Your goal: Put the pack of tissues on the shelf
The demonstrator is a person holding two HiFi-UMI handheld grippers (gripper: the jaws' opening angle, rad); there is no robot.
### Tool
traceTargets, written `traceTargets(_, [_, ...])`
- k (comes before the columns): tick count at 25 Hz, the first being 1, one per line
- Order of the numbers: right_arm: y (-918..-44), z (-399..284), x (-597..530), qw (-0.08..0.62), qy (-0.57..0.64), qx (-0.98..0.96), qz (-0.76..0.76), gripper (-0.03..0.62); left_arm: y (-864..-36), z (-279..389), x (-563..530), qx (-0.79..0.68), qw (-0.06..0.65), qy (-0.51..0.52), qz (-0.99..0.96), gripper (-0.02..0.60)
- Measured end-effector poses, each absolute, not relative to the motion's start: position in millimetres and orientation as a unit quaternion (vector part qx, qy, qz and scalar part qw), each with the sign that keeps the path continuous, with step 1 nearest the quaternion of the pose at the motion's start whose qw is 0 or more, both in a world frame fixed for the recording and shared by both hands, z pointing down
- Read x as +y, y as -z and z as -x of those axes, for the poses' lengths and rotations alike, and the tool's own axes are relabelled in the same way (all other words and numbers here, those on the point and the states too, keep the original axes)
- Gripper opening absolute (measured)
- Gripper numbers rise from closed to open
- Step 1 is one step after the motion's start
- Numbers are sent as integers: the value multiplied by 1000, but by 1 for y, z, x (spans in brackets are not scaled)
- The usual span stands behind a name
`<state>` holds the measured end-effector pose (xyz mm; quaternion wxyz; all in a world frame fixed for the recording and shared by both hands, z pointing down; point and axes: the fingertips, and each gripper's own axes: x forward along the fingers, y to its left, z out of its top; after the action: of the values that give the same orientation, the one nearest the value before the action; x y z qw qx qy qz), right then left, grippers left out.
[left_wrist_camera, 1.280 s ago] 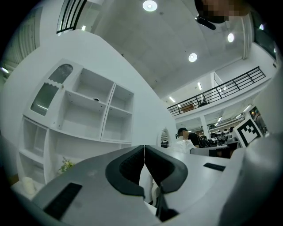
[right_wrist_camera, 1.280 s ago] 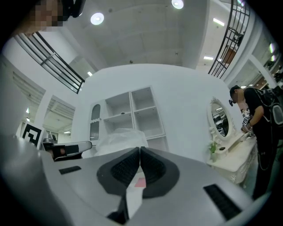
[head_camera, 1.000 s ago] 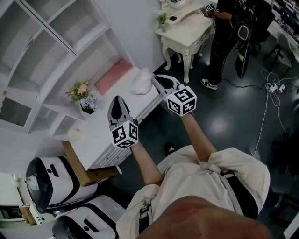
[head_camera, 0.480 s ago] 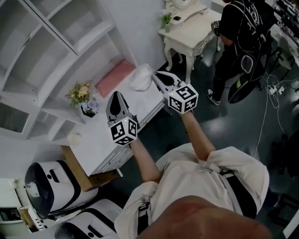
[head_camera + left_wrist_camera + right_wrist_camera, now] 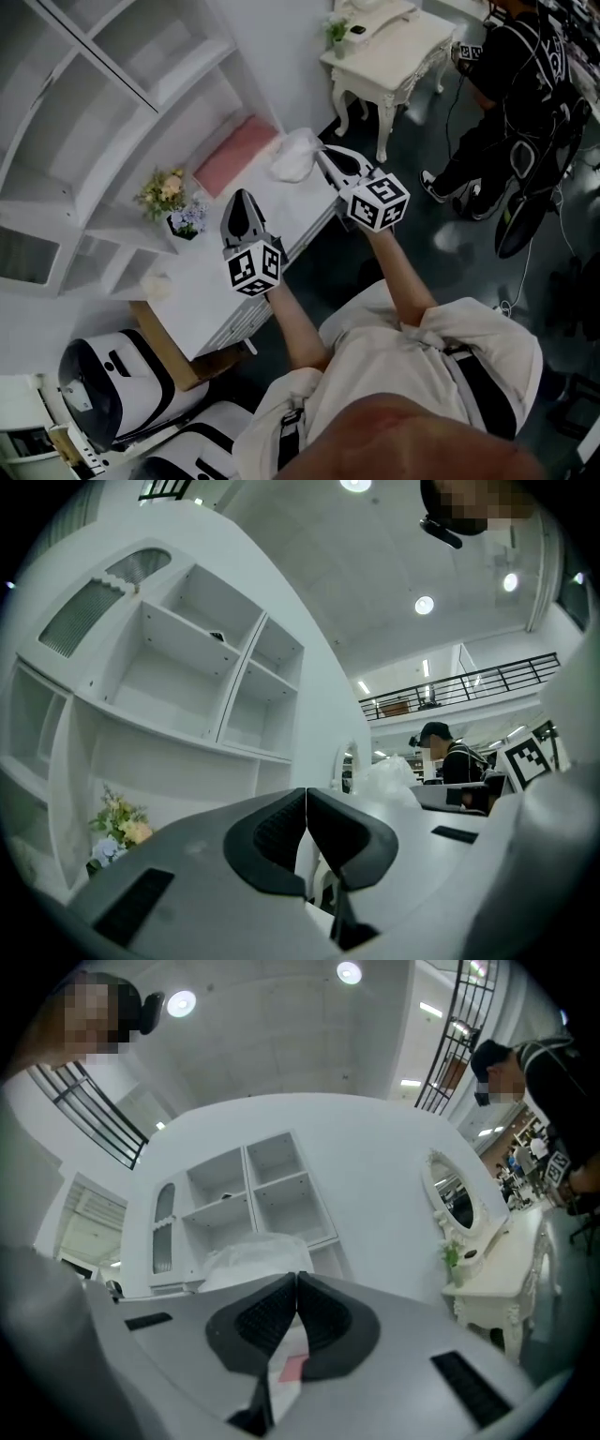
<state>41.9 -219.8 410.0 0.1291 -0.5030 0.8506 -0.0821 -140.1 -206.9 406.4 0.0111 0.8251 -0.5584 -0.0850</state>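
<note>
Head view: pack of tissues [image 5: 298,155] lies on the bench [image 5: 199,274], at the clenched right hand-held gripper [image 5: 325,155]. The left hand-held gripper [image 5: 239,197] is clenched and empty. The pack is probably light, soft and slippery; pinch its loose wrapper.

The head view looks steeply down from above onto the left gripper [image 5: 240,199], the right gripper [image 5: 324,156] and the shelf unit [image 5: 112,103], while each gripper view sits close behind its own jaws, tilted slightly upward toward that same shelf unit, the right one also sharing the pack of tissues [image 5: 292,156].
</note>
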Motion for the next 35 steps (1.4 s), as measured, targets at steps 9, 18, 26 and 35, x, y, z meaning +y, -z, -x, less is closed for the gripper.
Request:
traceTargets(9, [-416, -48, -218, 121, 85, 846, 512, 69, -417, 138, -206, -553, 21, 91, -828, 11])
traceTargets(18, [-399, -31, -238, 132, 71, 862, 485, 69, -405, 147, -220, -558, 4, 87, -825, 11])
traceTargets(26, [-406, -27, -267, 126, 69, 859, 492, 69, -409, 148, -250, -561, 3, 78, -824, 11])
traceTargets(35, [-402, -48, -311, 130, 64, 845, 514, 69, -403, 119, -303, -531, -9, 66, -845, 11])
